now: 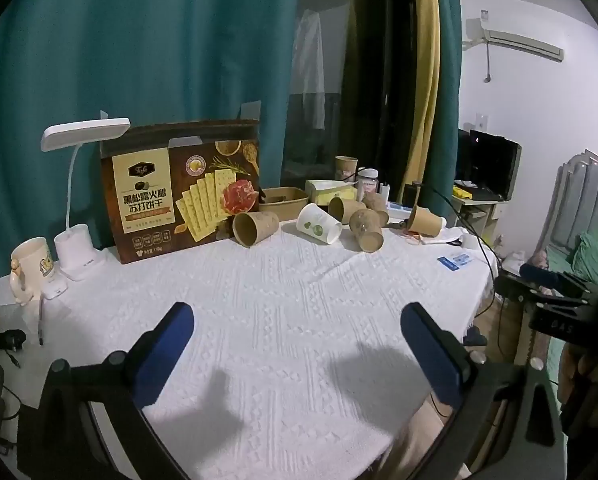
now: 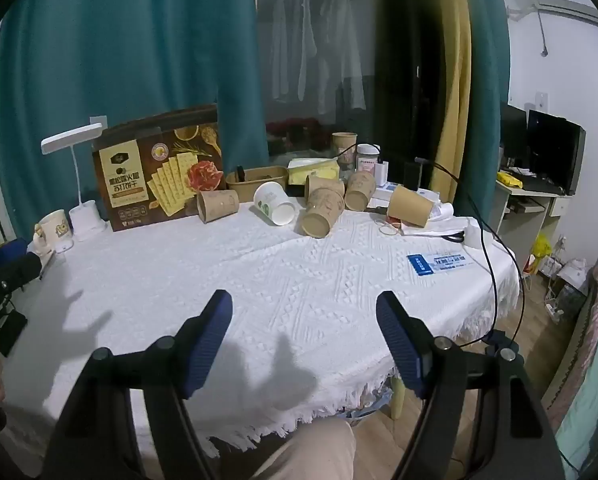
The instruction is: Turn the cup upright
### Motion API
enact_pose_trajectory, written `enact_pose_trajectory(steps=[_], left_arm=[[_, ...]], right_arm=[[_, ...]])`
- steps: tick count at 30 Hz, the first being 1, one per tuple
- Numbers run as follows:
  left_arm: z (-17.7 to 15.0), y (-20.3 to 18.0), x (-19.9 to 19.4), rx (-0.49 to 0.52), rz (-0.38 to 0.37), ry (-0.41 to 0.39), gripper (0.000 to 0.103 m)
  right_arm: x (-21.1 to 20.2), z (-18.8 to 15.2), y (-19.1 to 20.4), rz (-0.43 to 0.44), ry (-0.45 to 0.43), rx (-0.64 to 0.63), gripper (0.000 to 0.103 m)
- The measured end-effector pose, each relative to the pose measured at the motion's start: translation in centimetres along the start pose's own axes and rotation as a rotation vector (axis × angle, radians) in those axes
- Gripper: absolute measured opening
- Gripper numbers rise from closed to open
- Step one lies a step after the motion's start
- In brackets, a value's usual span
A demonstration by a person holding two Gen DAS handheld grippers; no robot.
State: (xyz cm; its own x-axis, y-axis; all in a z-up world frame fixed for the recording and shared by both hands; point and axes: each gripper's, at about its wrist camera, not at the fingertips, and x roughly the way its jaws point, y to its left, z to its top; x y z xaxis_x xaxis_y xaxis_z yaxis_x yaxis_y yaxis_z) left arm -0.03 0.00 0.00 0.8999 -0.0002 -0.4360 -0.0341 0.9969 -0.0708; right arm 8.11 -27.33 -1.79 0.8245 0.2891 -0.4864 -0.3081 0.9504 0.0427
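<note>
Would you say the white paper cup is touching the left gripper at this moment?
Apart. The left wrist view shows the left gripper open over bare tablecloth, with the white paper cup lying on its side far beyond the fingertips.

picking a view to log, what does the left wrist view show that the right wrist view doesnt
Only the left wrist view: the air conditioner on the wall, and the left gripper, open.

Only the right wrist view: the table's fringed front edge with the floor below, and the right gripper, open.

Both: the toppled paper cups, among them the white cup, the cracker box and the desk lamp.
</note>
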Motion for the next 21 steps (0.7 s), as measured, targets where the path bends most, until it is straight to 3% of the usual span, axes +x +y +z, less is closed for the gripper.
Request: enact_pose_trajectory(steps=[21], left_arm=[[-0.01, 0.0, 0.02, -0.001, -0.002, -0.005, 0.103]], right_arm=[[-0.35, 0.35, 0.29, 0.0, -0.004, -0.005, 0.072]])
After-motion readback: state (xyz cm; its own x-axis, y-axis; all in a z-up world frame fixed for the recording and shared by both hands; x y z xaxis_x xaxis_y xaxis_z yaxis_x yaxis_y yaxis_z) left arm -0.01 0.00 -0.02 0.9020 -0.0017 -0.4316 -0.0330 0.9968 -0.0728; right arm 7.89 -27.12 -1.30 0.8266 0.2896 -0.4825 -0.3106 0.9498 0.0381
